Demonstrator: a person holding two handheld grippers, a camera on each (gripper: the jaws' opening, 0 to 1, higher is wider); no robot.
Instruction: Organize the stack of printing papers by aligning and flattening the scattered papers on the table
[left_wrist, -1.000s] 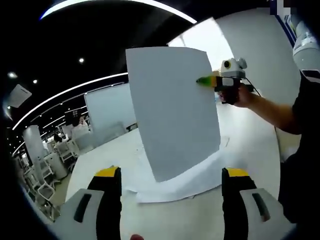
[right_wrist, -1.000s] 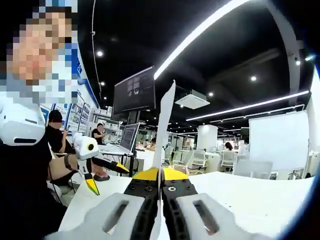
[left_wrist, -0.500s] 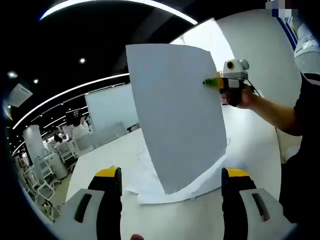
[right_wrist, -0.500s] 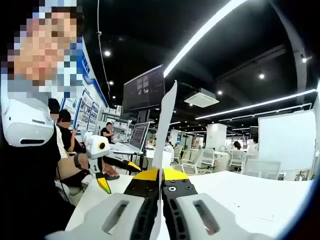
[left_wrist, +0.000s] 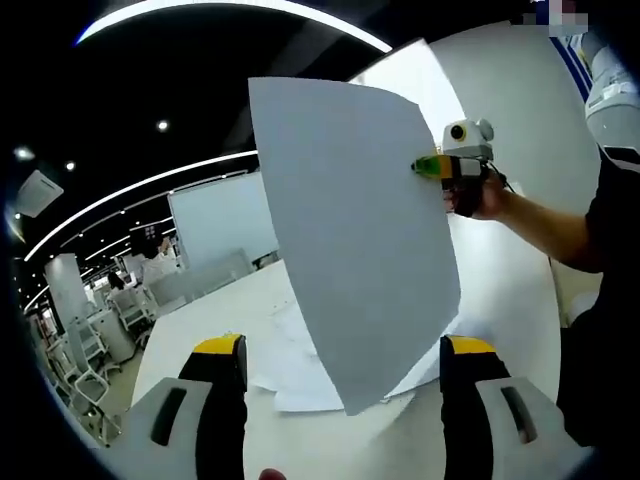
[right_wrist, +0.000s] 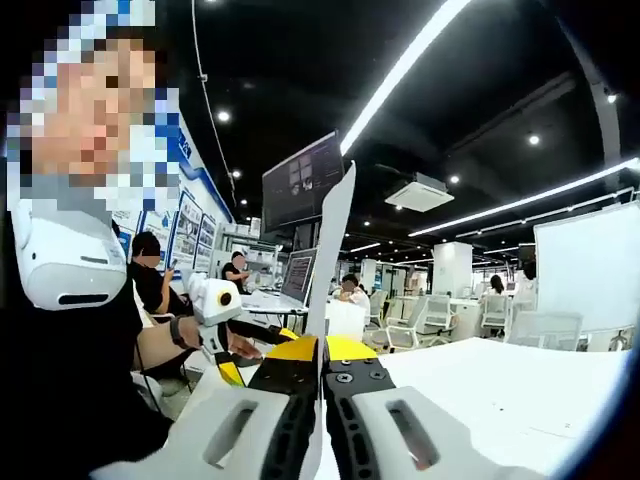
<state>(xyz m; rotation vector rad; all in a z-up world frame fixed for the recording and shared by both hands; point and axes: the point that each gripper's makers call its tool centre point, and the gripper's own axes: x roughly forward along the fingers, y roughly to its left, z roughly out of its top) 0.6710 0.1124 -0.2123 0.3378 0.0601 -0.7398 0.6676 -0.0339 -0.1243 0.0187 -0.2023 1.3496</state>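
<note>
Left gripper view sits low over the white worktop (left_wrist: 200, 320), tipped up, facing a raised sheet of paper (left_wrist: 350, 230) close in front, flat side on. The right gripper (left_wrist: 432, 166) comes in from the right at the sheet's edge. Right gripper view looks the opposite way, back toward the person, and catches that same sheet (right_wrist: 330, 250) edge-on, right in the lens. The left gripper (right_wrist: 232, 372) shows low left there. So both views share the sheet, the worktop (right_wrist: 500, 390) and each other's gripper.
</note>
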